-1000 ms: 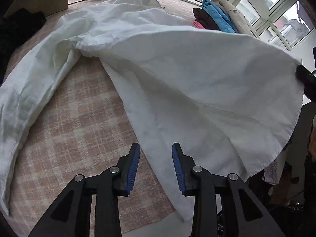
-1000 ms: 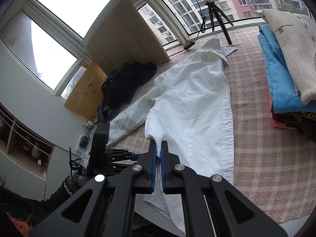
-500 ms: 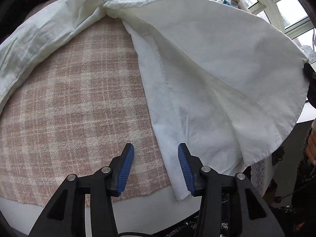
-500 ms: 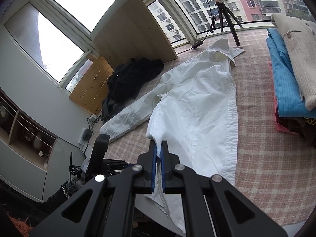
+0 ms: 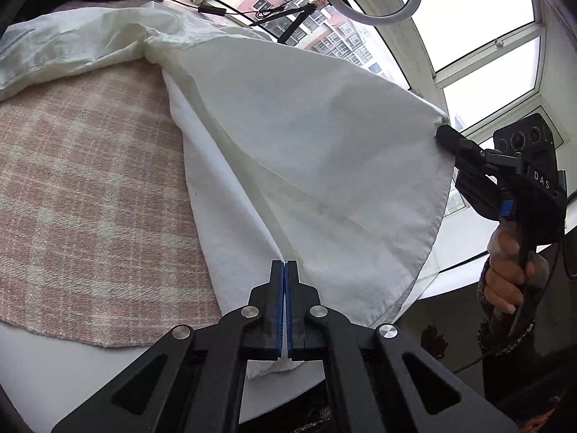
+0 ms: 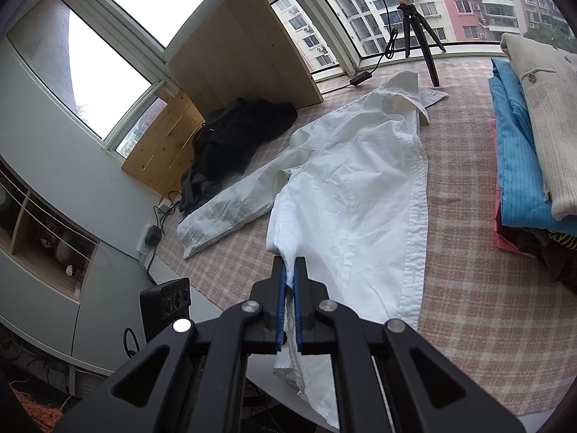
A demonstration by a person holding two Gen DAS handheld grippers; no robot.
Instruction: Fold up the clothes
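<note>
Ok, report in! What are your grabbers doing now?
Left gripper shut on shirt hem. Right gripper shut on shirt, lifting it. Clothes pile alongside, apart from shirt.

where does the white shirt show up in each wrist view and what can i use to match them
Left wrist view: the white shirt fills the centre and right, its hem pinched in the left tongs at bottom centre and lifted by the right tongs at the right edge.
Right wrist view: it lies across the centre, collar toward the windows, hem corner pinched in the right tongs at bottom centre.
Shared landmark: the ring light tripod, behind the collar in both.
</note>
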